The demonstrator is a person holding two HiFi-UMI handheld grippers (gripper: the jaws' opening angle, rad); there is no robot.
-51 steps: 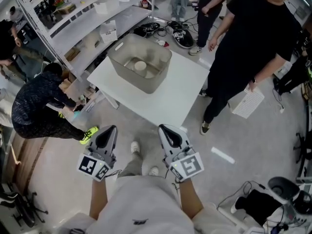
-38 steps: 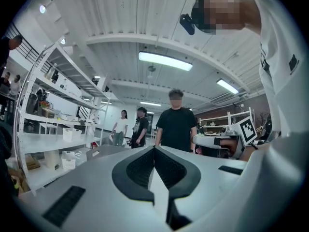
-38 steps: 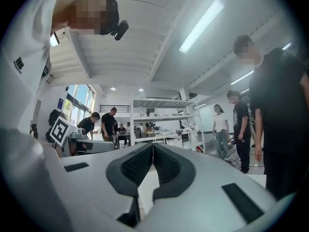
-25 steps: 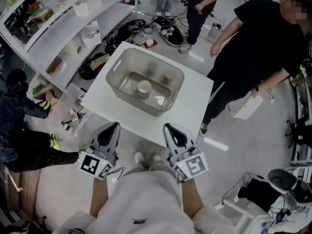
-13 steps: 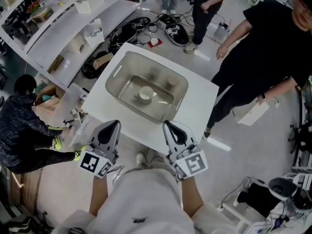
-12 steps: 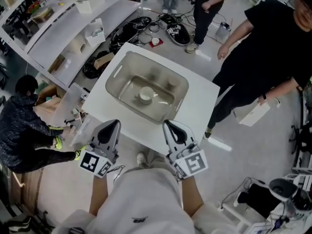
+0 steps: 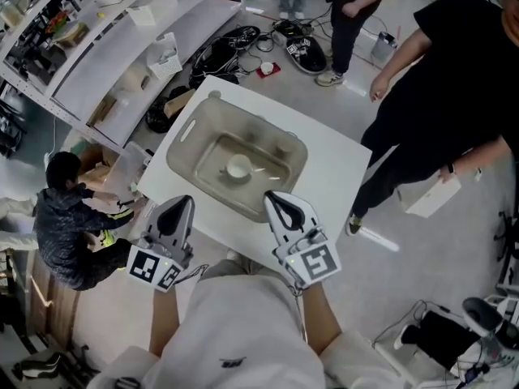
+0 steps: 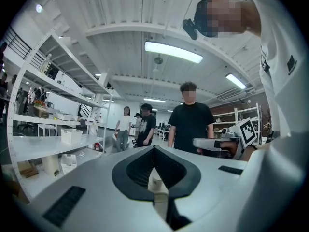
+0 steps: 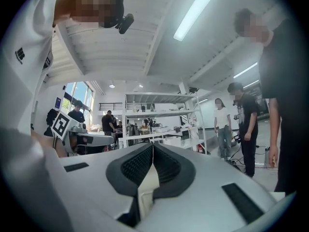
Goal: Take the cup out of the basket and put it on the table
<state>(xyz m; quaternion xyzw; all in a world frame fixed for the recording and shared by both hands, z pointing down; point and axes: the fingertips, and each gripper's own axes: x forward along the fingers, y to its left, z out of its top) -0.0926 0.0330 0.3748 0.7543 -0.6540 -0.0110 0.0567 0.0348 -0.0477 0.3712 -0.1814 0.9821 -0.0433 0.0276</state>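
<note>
The white cup [image 7: 238, 167] stands upright on the floor of the basket [image 7: 183, 139], roughly at its middle and clear of all four walls. The basket is a translucent grey tub with handle slots. It sits on the white tabletop [image 7: 334, 178] towards the left corner and the far edge, leaving a bare strip along the right edge. The left claw [image 7: 185, 200] is seen in the head view at the near edge of the tabletop, close to the left corner. In the left gripper view, the left claw [image 8: 154, 149] has its jaws together with nothing between them. The right claw [image 7: 272, 194] is seen over the near edge, just short of the basket's near wall. Its height above the surface cannot be told. In the right gripper view, the right claw [image 9: 152, 147] likewise has its jaws together and empty. Neither claw touches the basket or the cup. A bystander in black [image 7: 454, 79] stands on the floor off the right edge of the tabletop. A crouching person [image 7: 69, 227] is on the floor beyond the left corner, beside white shelving [image 7: 122, 51]. Cables [image 7: 231, 49] lie on the floor past the far edge.
</note>
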